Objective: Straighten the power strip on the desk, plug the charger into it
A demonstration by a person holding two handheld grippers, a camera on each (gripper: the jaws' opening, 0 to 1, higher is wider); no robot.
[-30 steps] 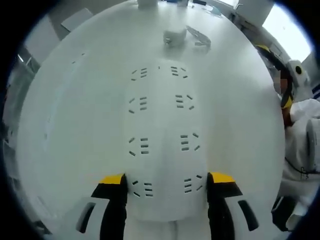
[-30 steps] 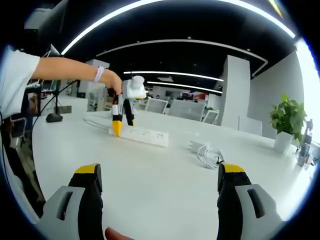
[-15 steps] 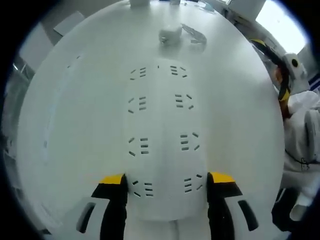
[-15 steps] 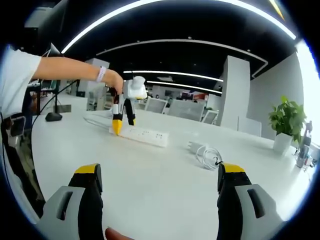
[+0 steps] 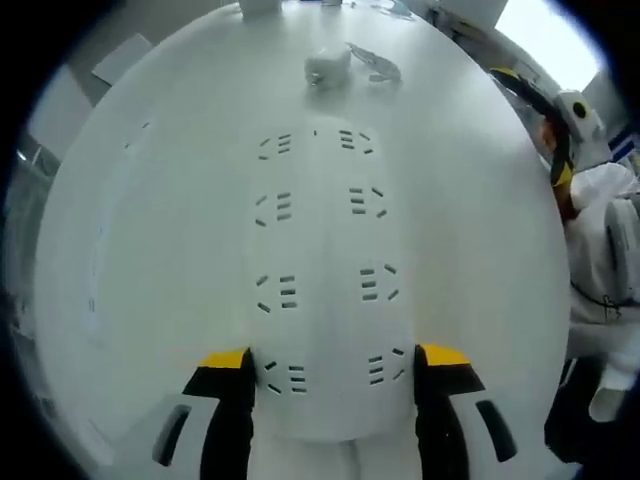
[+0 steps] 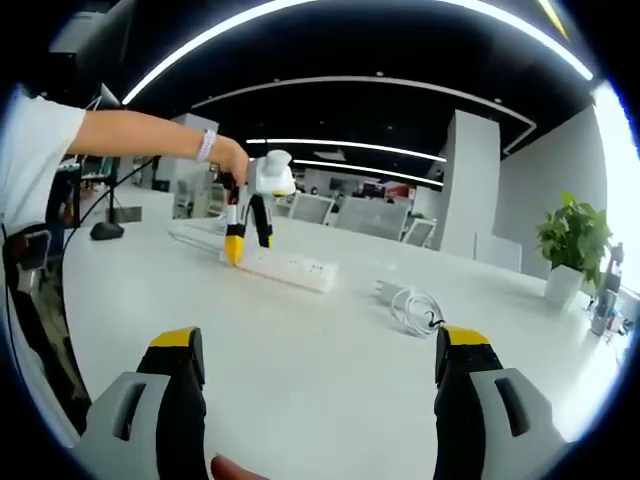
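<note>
Power strip (image 5: 325,290) sits clamped in the left gripper (image 5: 330,372) at lower centre; right gripper (image 6: 318,365) gapes. Over-twisting could skew it.

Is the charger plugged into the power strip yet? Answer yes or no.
No: in the right gripper view the charger lies on the desk with its coiled cable, apart from the power strip.

Near end of your power strip (image 5: 330,300) cut off at the bottom edge between the jaws, charger (image 5: 327,68) small and blurred, its prongs not readable, potted plant (image 6: 572,245) partly cut by the rim
</note>
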